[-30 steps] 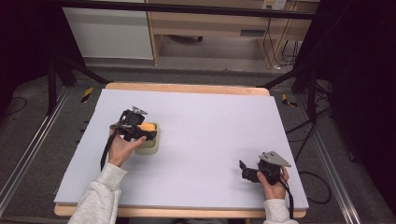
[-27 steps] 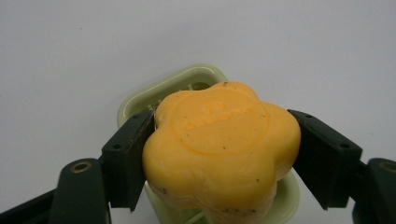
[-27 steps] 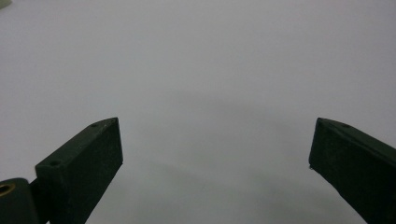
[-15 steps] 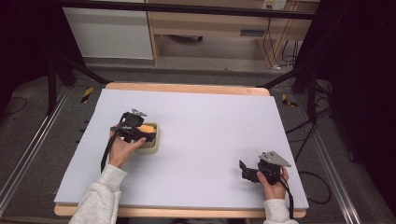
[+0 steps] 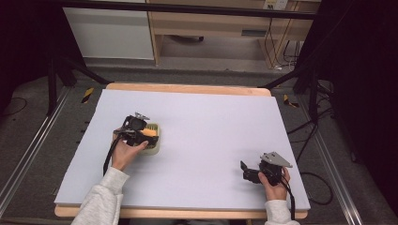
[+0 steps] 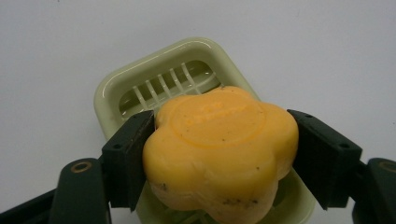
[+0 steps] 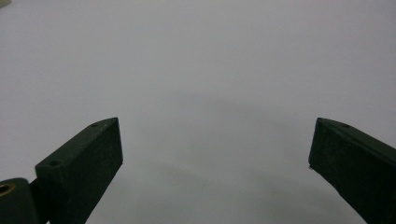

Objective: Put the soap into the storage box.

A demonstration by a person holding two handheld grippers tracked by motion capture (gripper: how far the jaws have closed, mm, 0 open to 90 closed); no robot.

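Left gripper (image 6: 219, 154) clamping its jaws on the orange flower-shaped soap (image 6: 219, 149), which is hanging just over the pale green soap dish (image 6: 140, 88) (ribbed inside) on the counter (image 5: 211, 122). Right gripper (image 7: 215, 163) resting well apart, jaws gaping wide over bare counter.

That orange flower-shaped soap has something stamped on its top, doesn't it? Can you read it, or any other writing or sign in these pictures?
Orange flower-shaped soap: raised lettering inside a stamped oval on top, too faint and blurred to read.
Pale green plastic soap dish: no text.
Yellow-and-black striped markers on the floor: warning stripes, no words.
Small label on the wooden furniture at the back: too small to read.
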